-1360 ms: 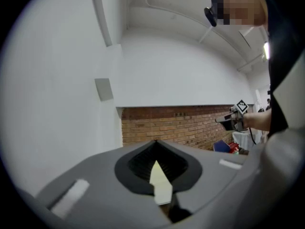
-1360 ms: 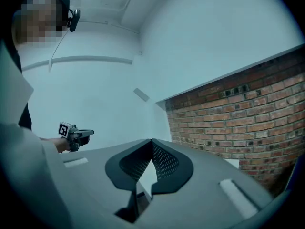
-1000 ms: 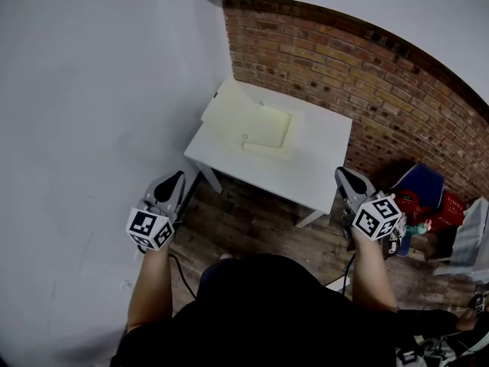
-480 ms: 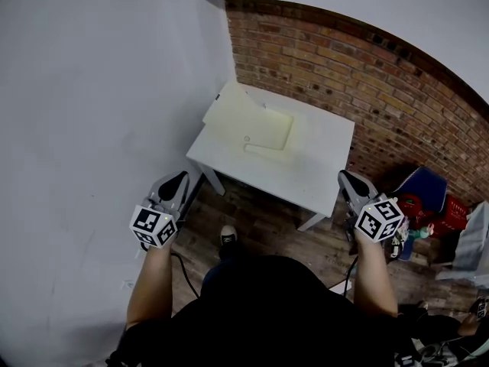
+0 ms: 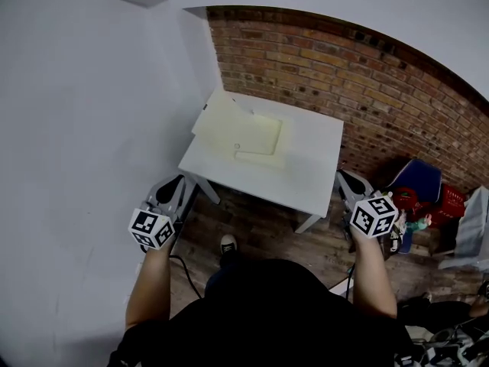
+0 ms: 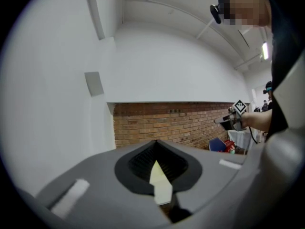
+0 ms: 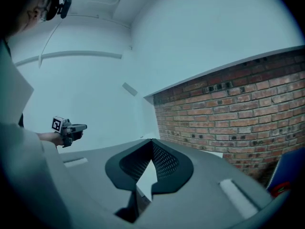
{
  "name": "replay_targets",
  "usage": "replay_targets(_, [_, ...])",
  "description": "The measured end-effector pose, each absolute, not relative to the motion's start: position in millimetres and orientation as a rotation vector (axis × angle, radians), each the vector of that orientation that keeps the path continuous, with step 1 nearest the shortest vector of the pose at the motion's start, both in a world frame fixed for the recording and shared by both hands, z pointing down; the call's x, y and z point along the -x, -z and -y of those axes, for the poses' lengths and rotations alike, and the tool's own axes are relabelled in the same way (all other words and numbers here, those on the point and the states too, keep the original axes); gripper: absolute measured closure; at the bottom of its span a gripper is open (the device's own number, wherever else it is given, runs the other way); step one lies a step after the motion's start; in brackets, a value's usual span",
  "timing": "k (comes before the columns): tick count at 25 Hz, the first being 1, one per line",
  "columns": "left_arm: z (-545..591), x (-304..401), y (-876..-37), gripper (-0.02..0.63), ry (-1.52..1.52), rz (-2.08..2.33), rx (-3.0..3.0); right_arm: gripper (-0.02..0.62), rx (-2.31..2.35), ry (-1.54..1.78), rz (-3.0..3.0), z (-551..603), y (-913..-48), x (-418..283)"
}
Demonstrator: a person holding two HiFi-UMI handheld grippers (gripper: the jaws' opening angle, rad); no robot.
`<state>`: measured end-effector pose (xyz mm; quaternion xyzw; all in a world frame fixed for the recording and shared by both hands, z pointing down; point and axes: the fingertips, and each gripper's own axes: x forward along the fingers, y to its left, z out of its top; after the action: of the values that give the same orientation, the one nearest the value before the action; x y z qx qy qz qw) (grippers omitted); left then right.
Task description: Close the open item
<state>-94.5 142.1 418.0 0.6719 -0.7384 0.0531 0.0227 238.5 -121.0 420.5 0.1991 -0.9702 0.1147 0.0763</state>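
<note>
**Inspector:** Where is the thing to be closed?

**Onlooker:** The pale yellow case (image 5: 256,134) lies on the white table (image 5: 309,176), on its left half, up against the far left corner where the white wall (image 5: 92,113) meets the brick wall (image 5: 367,75). Its lid (image 5: 216,115) is folded out toward that corner. It is open.

**Inspector:** State of the left claw (image 5: 176,182)?

**Onlooker:** Closed, tips together, nothing held. It is over the wooden floor (image 5: 263,232), just off the table's near left corner.

**Inspector:** And the right claw (image 5: 345,177)?

**Onlooker:** Also closed and empty, level with the table's near right corner. Both are well apart from the case and touch nothing.
</note>
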Motion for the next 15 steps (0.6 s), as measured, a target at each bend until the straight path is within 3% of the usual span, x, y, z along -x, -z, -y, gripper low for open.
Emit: replay_targets(15, [-136, 113, -424, 0.603, -0.095, 2.285, -2.099, 0.594, -0.632, -0.318, 2.890, 129, -420, -221])
